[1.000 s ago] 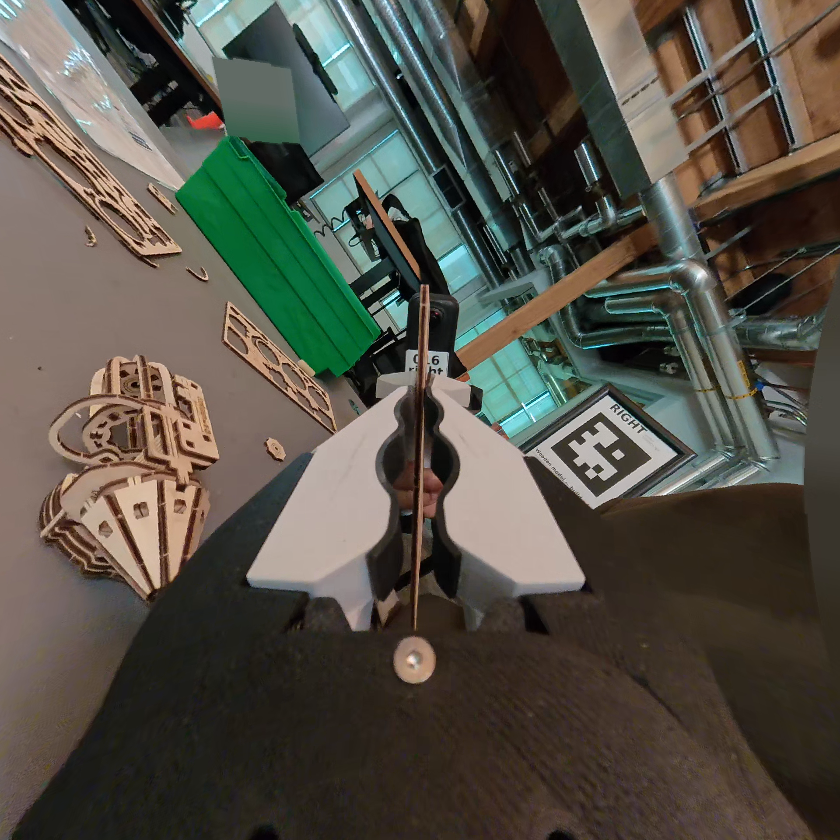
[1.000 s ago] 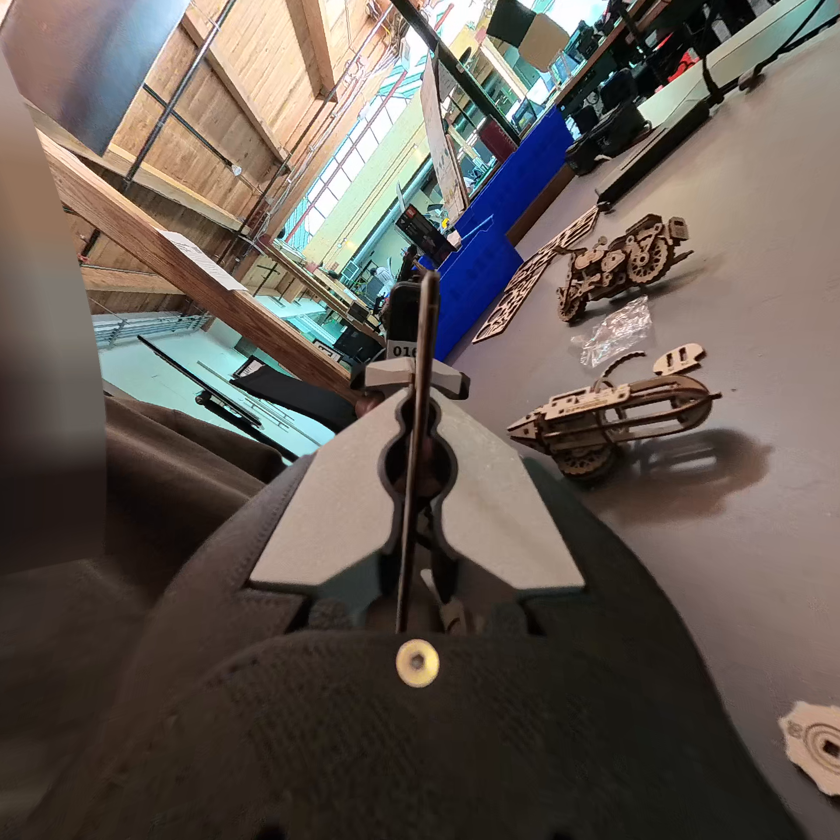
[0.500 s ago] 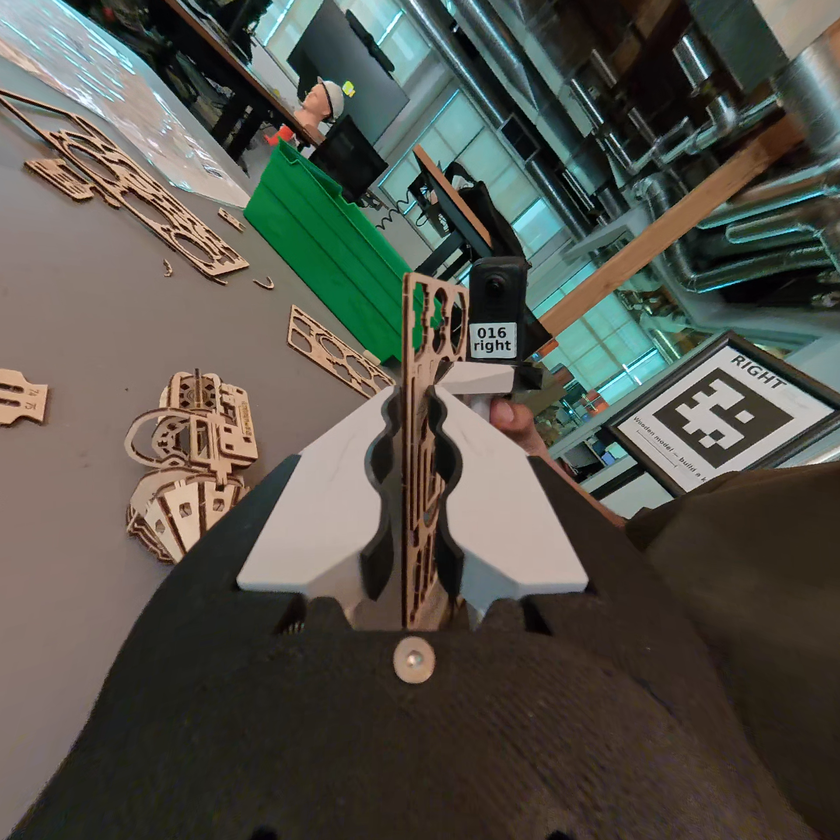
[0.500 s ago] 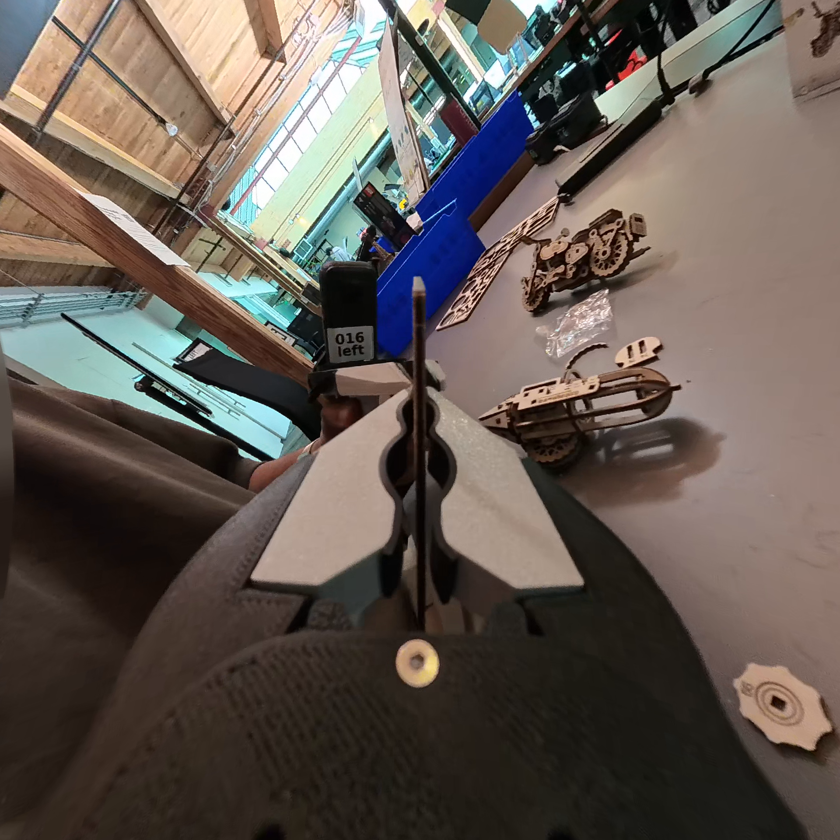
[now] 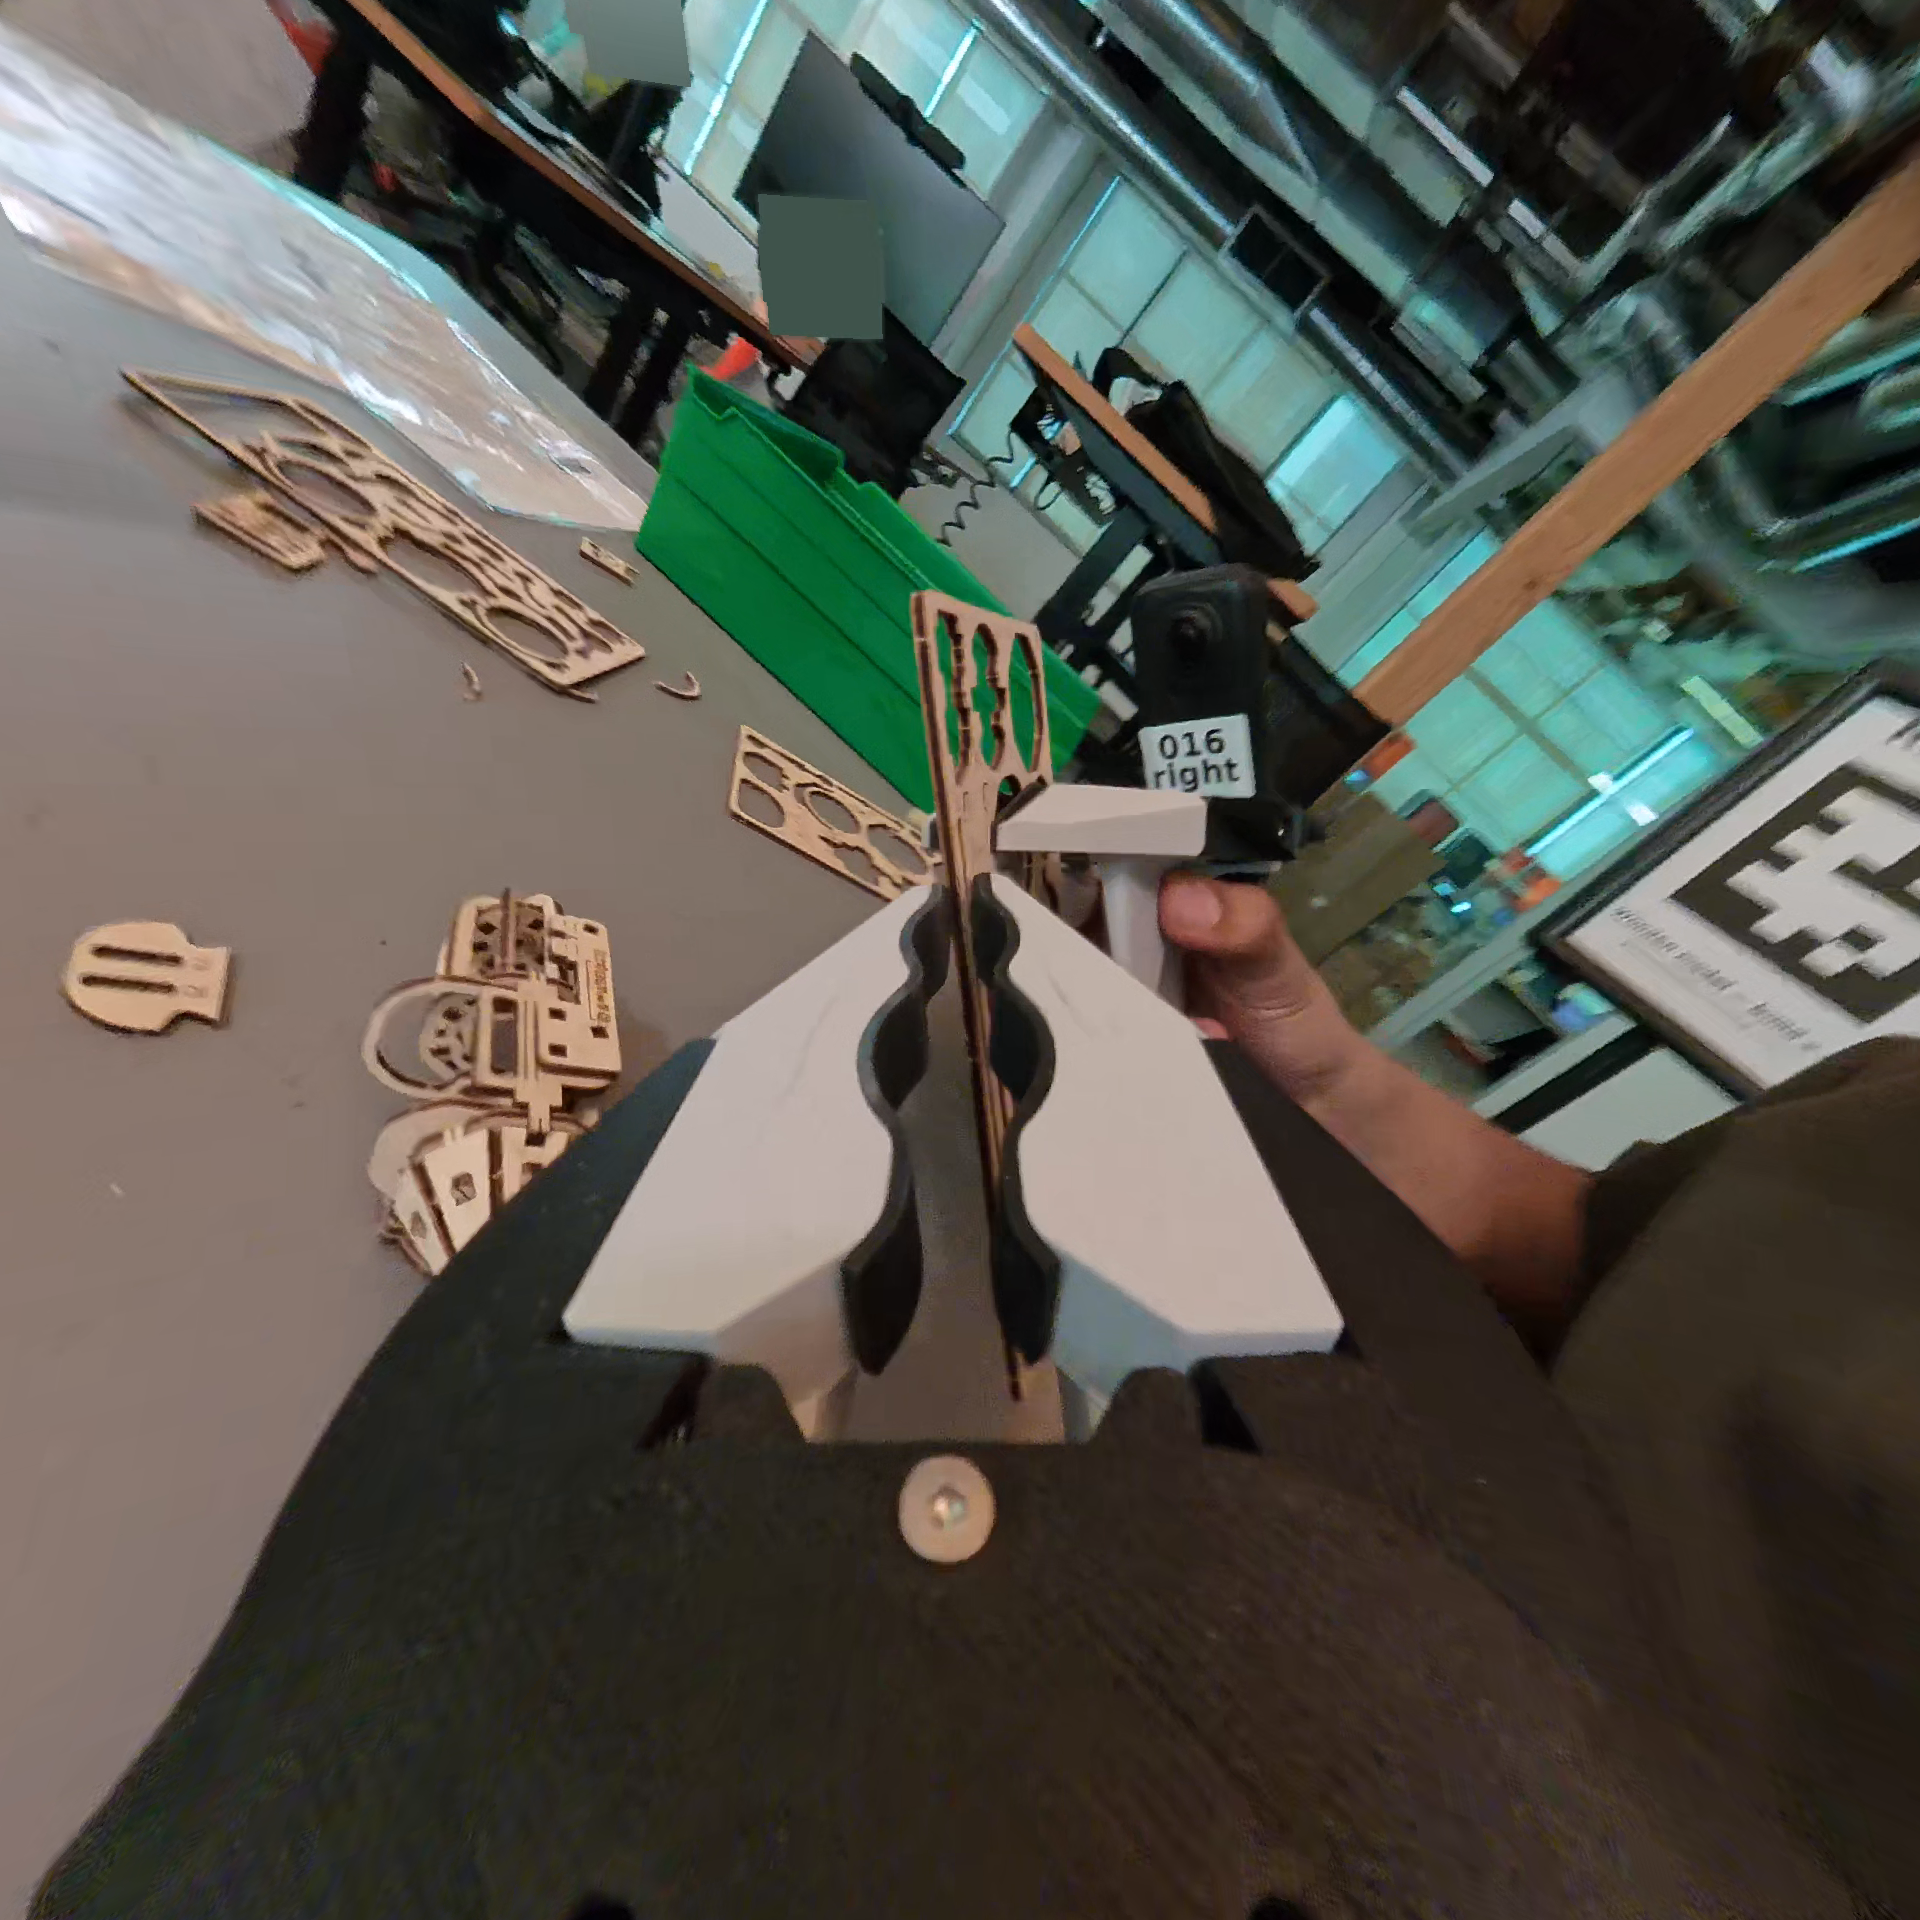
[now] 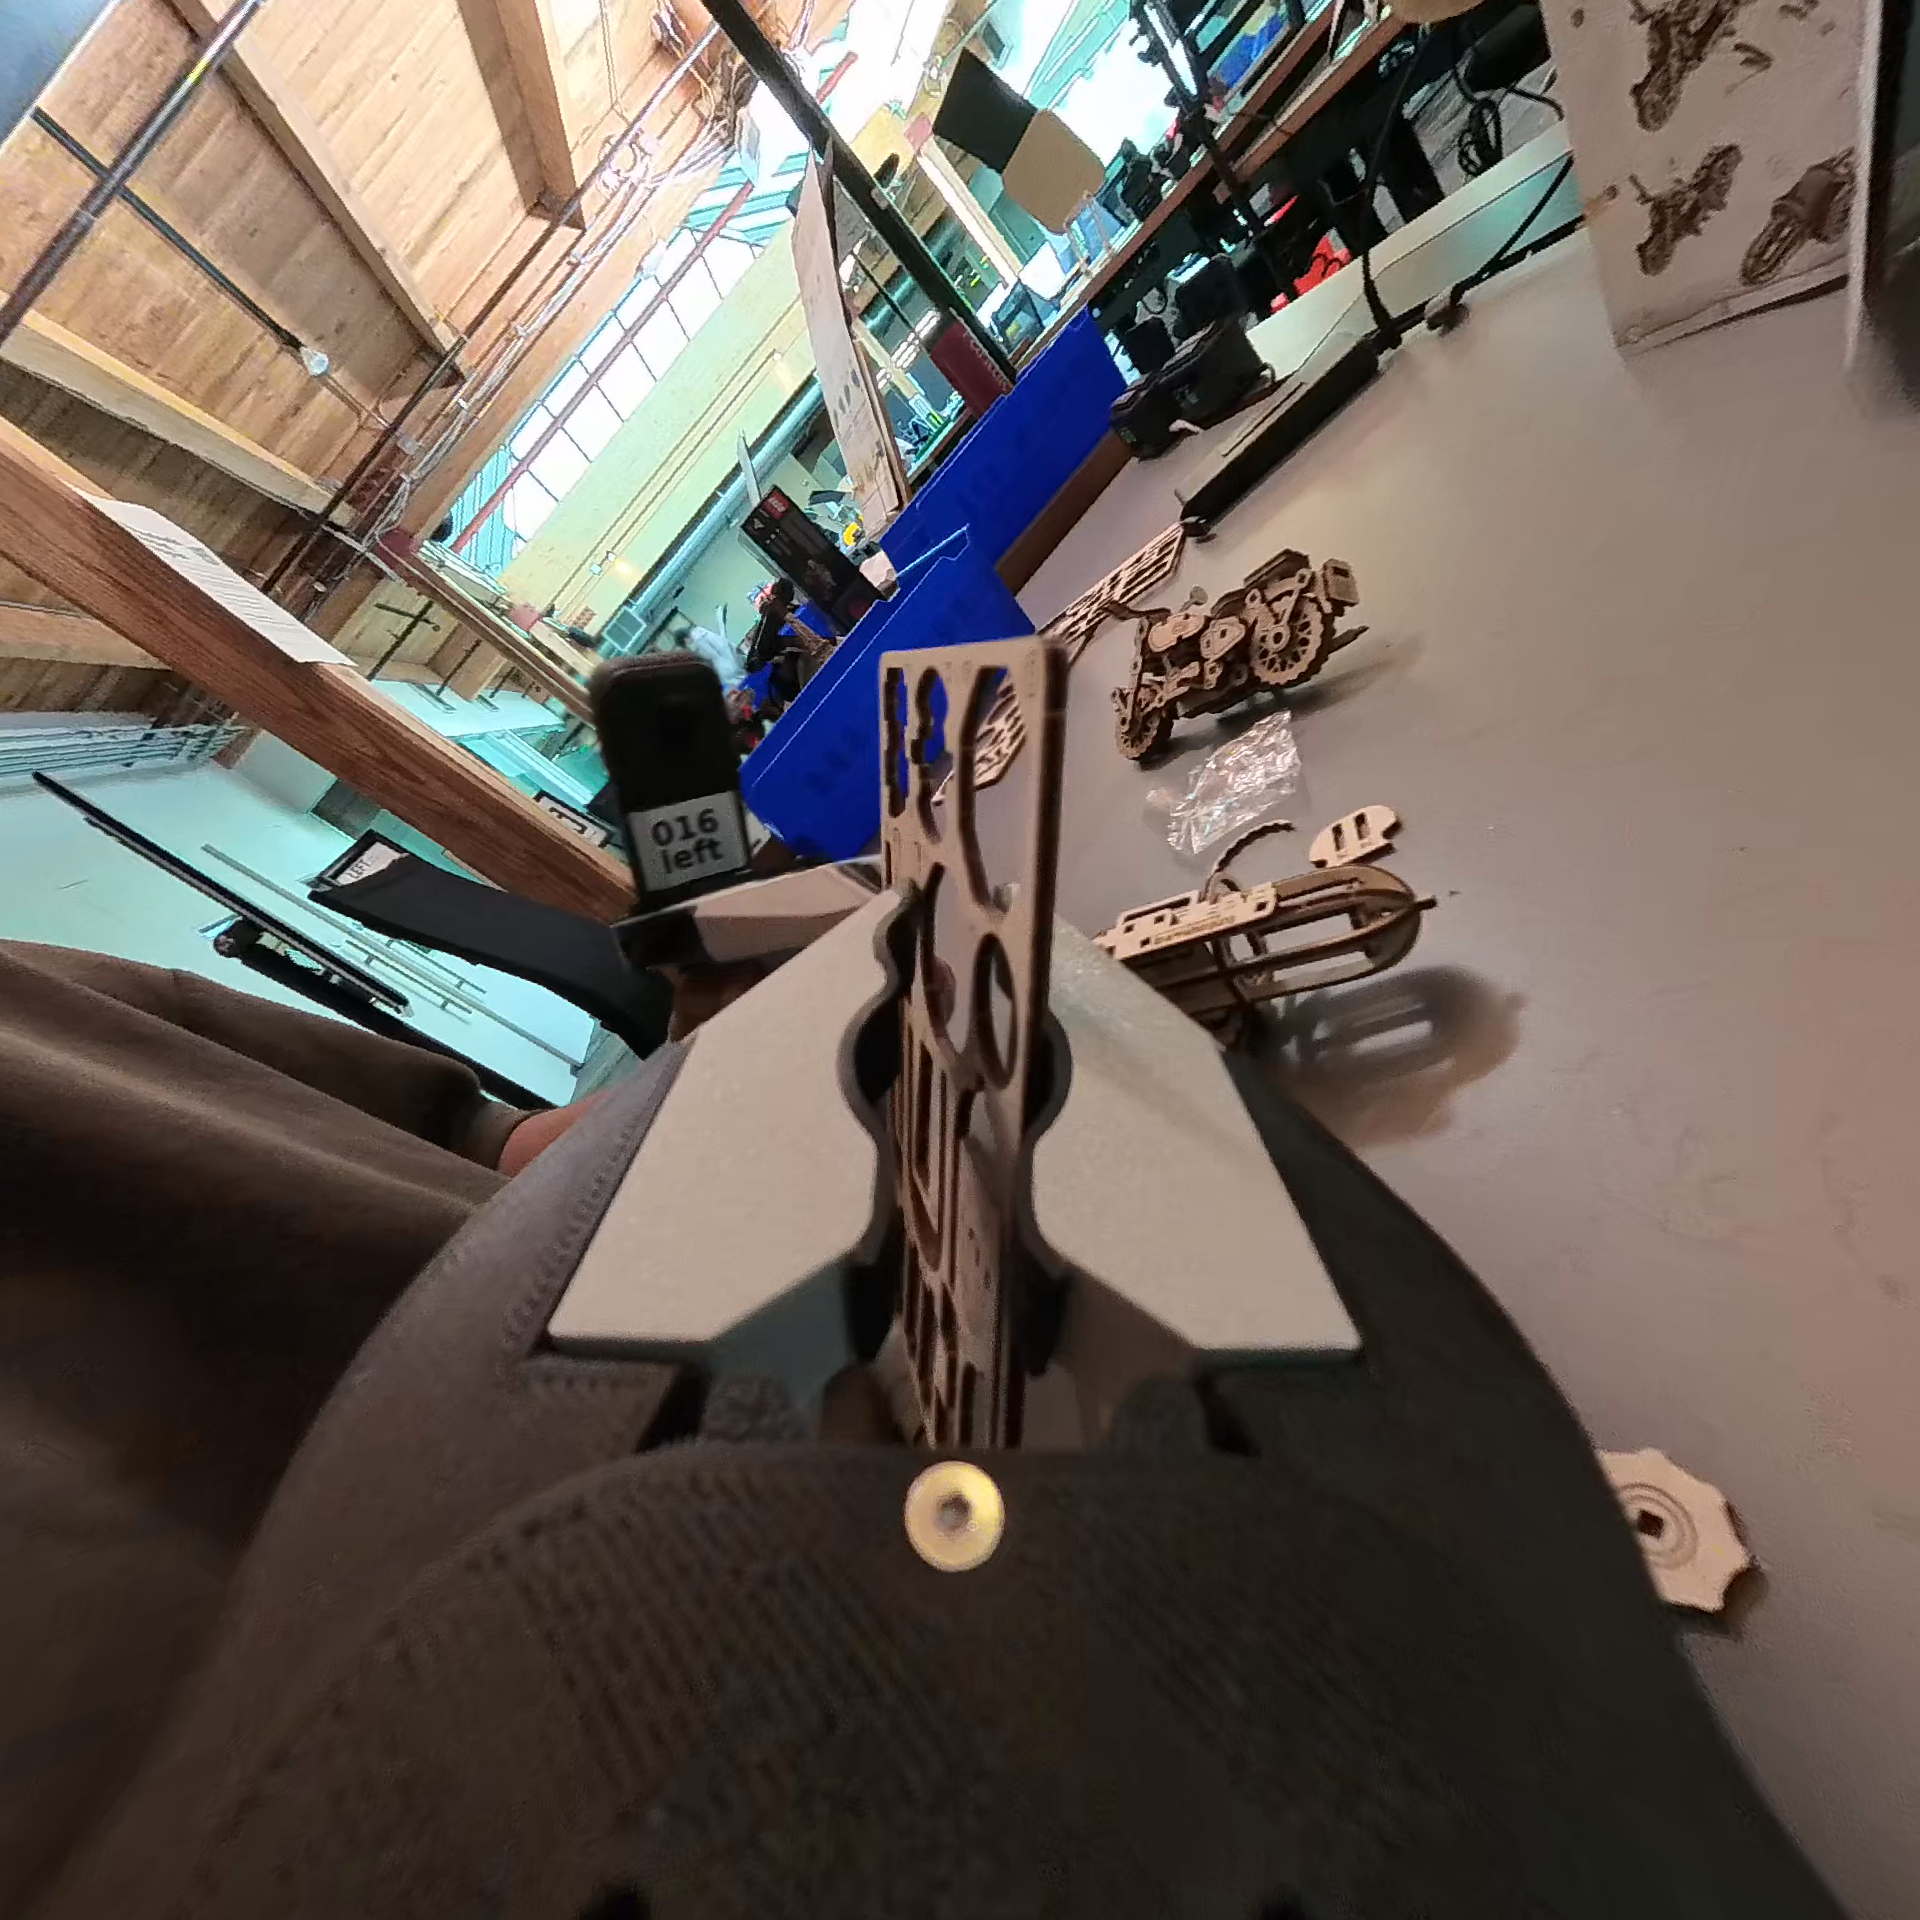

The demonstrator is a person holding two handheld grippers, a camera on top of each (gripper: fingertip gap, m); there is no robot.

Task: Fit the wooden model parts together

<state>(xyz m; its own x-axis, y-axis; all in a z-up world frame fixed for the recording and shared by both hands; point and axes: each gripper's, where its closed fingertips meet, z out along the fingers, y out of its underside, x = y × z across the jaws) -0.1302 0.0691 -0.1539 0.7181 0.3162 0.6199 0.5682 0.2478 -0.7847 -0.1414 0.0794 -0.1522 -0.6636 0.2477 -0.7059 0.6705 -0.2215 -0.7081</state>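
Observation:
A thin laser-cut wooden sheet [image 5: 966, 821] stands upright between both grippers, above the grey table [image 5: 260, 790]. My left gripper [image 5: 956, 899] is shut on it near the fingertips. The sheet runs askew toward the right pad, with a slit of space beside the left pad. My right gripper [image 6: 971, 920] grips the same sheet [image 6: 1023, 779] from the opposite side, and the sheet's cut-out face is turned partly toward its camera. The right gripper also shows in the left wrist view [image 5: 966, 831], held by a bare hand [image 5: 1247, 987]. A finger of the left gripper [image 6: 748, 914] shows in the right wrist view.
Partly built wooden models lie on the table [image 5: 499, 1018] [image 6: 1247, 935], near a finished wooden motorcycle [image 6: 1226, 644] and a clear plastic bag [image 6: 1236, 779]. Emptied part sheets [image 5: 416, 540] [image 5: 821, 821], a slotted piece [image 5: 145, 977] and a toothed disc [image 6: 1673, 1558] lie around. A green bin [image 5: 810, 582] and a blue bin [image 6: 935, 644] stand behind. Left and right tips are no more than a few centimetres apart. The slotted piece [image 5: 145, 977] is about equally far from each gripper, around 15 cm. My right wrist view [image 6: 1353, 840] looks at it from another angle.
Both grippers have rolled and tipped toward the table. The sheet, edge-on in both views a second ago, now shows its face and sits skewed between the pads.

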